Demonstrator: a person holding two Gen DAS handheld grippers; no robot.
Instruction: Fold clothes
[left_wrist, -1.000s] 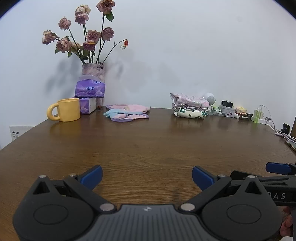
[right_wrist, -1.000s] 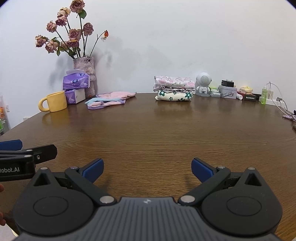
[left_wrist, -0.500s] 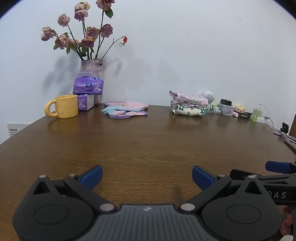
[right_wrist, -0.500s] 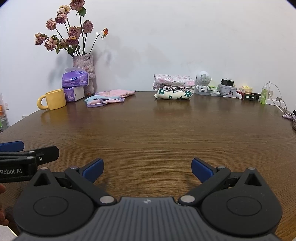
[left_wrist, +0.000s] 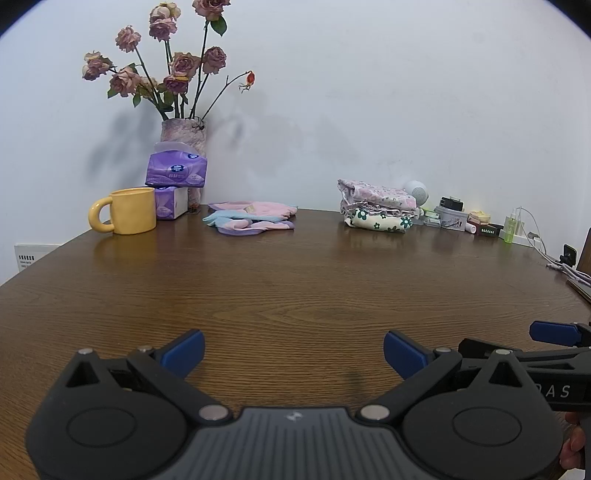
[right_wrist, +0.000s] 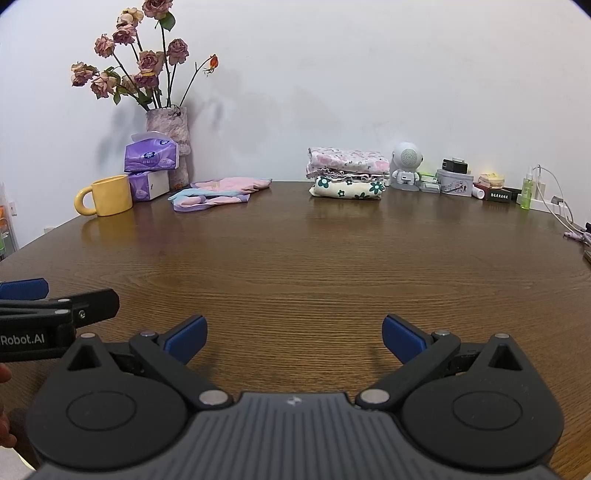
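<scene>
Brown wood table (left_wrist: 295, 288) stretches ahead; unfolded pastel garment (left_wrist: 251, 218) lies just right of the yellow mug (left_wrist: 129, 210). Both left gripper (left_wrist: 293, 349) and right gripper (right_wrist: 293, 334) gape empty; best reach far, pinching opposite edges.

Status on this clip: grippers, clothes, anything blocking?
Left gripper open, empty. Right gripper open, empty. Unfolded pink garment at far edge, untouched; folded stack beside it. Bare table between, nothing blocking.

A lived-in home room: a wooden worktop (right_wrist: 295, 258) against a plain white wall carries a vase of dried roses (right_wrist: 168, 127) at 11 o'clock, tissue packs (right_wrist: 149, 157), a yellow mug (right_wrist: 109, 195), and folded laundry (right_wrist: 347, 179) at 12 o'clock.
</scene>
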